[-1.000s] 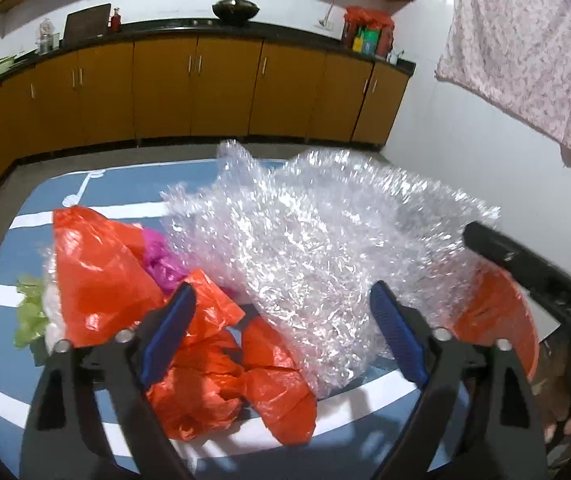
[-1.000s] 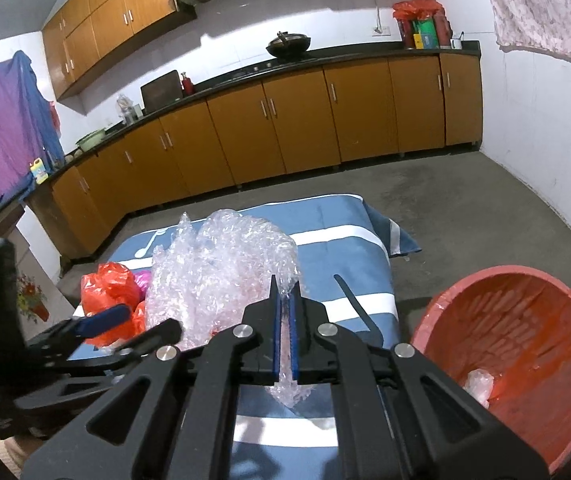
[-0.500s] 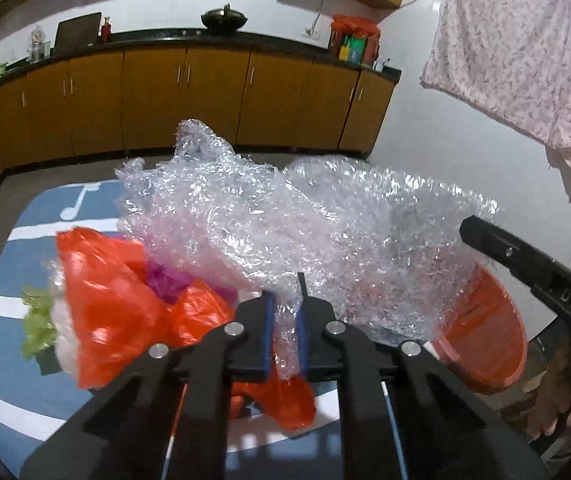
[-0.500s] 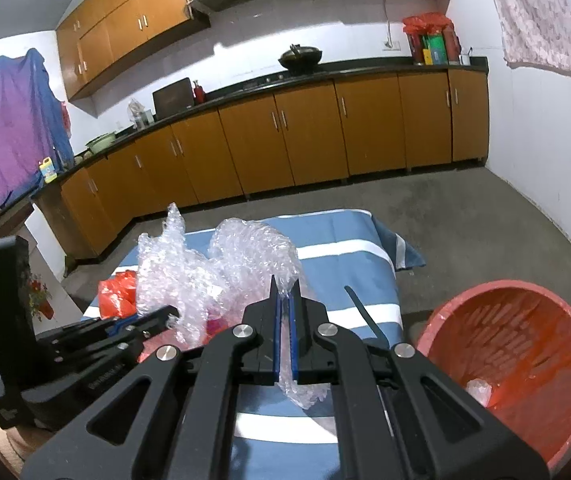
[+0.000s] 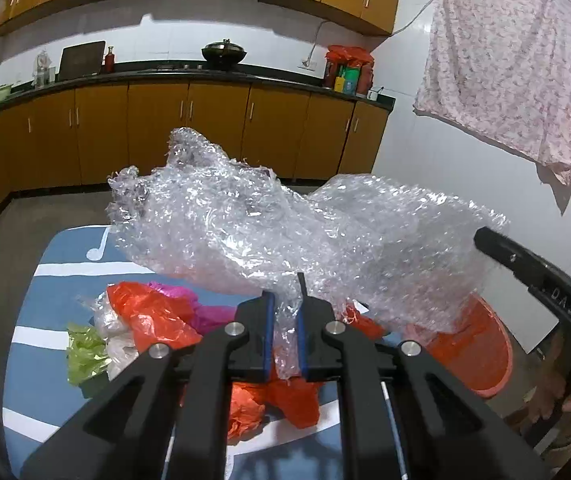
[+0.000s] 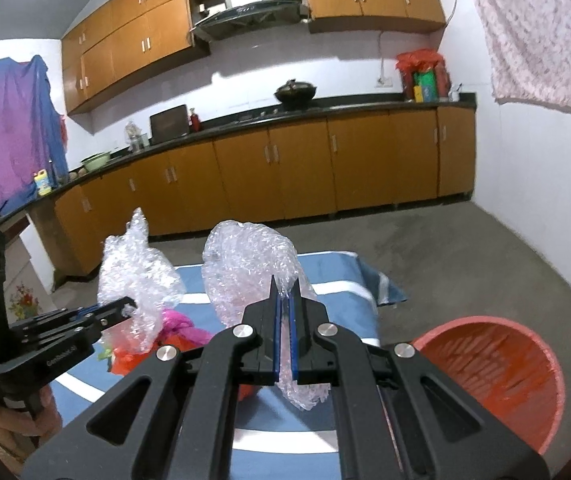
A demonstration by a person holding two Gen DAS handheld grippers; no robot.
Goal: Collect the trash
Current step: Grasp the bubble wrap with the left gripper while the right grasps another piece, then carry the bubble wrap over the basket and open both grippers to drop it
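A big sheet of bubble wrap (image 5: 285,236) is held up over the blue striped cloth (image 5: 45,280) by both tools. The left gripper (image 5: 284,332) is closed tight on one bunched edge, and the right gripper (image 6: 284,336) is closed tight on another edge. Orange bags (image 5: 153,316) and other scraps are left lying on the cloth. An orange bucket (image 6: 525,380) is seen beside the cloth. On one tool, the letters "DAS" can be read. The other tool's label is too blurred to read.
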